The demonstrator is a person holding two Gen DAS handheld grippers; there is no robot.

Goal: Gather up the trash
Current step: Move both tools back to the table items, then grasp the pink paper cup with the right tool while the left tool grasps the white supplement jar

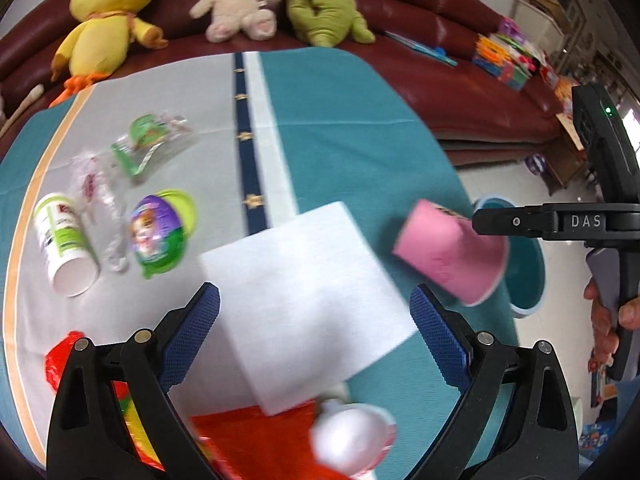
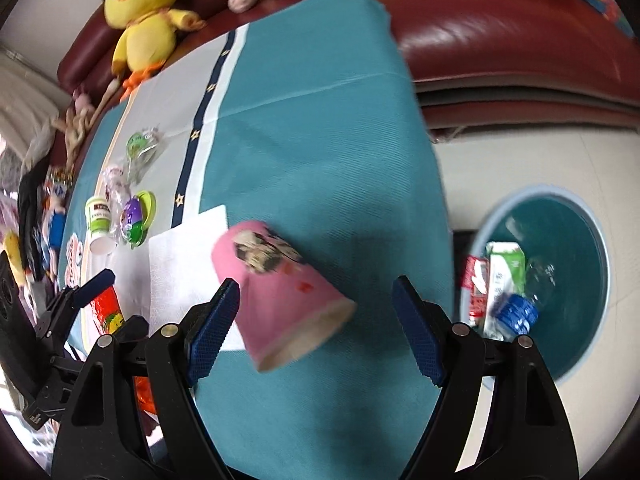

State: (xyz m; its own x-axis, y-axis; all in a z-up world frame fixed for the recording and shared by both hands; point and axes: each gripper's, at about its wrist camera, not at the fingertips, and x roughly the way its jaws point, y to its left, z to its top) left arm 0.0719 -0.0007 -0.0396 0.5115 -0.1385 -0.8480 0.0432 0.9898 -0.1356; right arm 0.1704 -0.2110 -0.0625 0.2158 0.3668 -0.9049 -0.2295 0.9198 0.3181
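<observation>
A pink paper cup (image 2: 280,292) lies on its side on the teal tablecloth (image 2: 312,152), between the wide-open jaws of my right gripper (image 2: 316,320), not held. It also shows in the left wrist view (image 1: 452,252). A white napkin (image 1: 308,300) lies between the open jaws of my left gripper (image 1: 316,328). A white-green tub (image 1: 64,244), clear wrappers (image 1: 100,192), a green wrapper (image 1: 148,140) and a purple-green egg pack (image 1: 160,232) lie at the left. A teal bin (image 2: 560,280) on the floor holds a carton and a bottle.
A red packet (image 1: 260,432) and a white-pink cup (image 1: 352,440) lie near the table's front edge. Plush toys (image 1: 108,20) sit on the red sofa (image 1: 440,40) behind the table. The right gripper's body (image 1: 600,220) shows at the right of the left wrist view.
</observation>
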